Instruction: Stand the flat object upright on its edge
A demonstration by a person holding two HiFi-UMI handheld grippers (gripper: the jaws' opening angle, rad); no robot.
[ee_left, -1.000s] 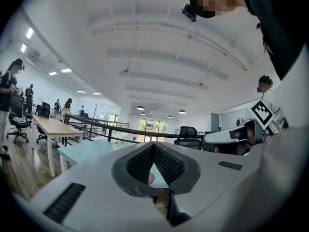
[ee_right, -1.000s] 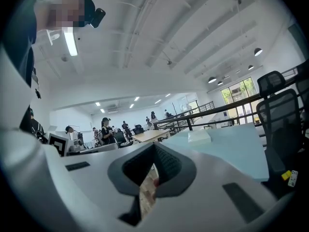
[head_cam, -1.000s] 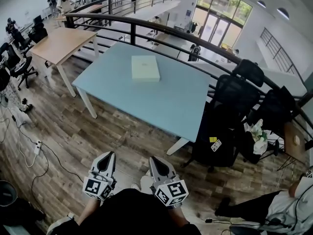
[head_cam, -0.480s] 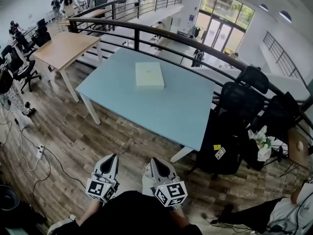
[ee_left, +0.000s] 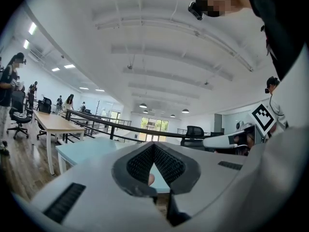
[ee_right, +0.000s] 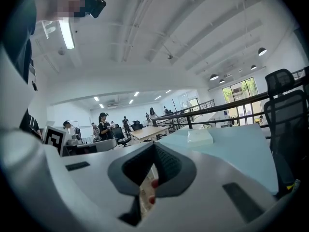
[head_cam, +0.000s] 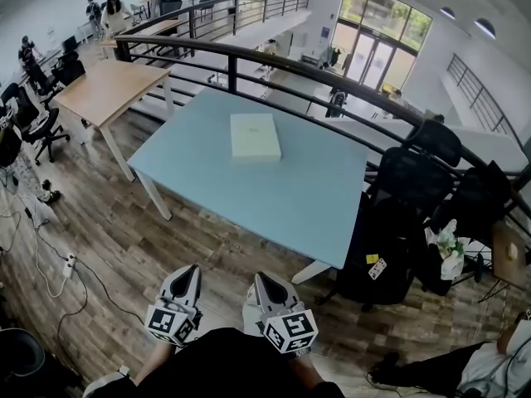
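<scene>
A flat pale box [head_cam: 255,135] lies on its broad face toward the far side of a light blue table [head_cam: 207,177]; the right gripper view shows the box [ee_right: 200,137] lying flat too. My left gripper [head_cam: 184,275] and right gripper [head_cam: 267,282] are held close to my body, well short of the table's near edge, side by side and pointing at it. Both are shut with nothing between the pads, as the left gripper view [ee_left: 153,146] and right gripper view [ee_right: 153,146] show.
A dark curved railing [head_cam: 274,56] runs behind the table. Black office chairs [head_cam: 406,181] stand at its right end. A wooden desk [head_cam: 104,89] is at the left. Cables [head_cam: 58,264] trail over the wood floor, and people stand at the far left.
The table and box have come closer and lower in the head view as I walk toward them. Both grippers stay shut, held the same way in front of me.
</scene>
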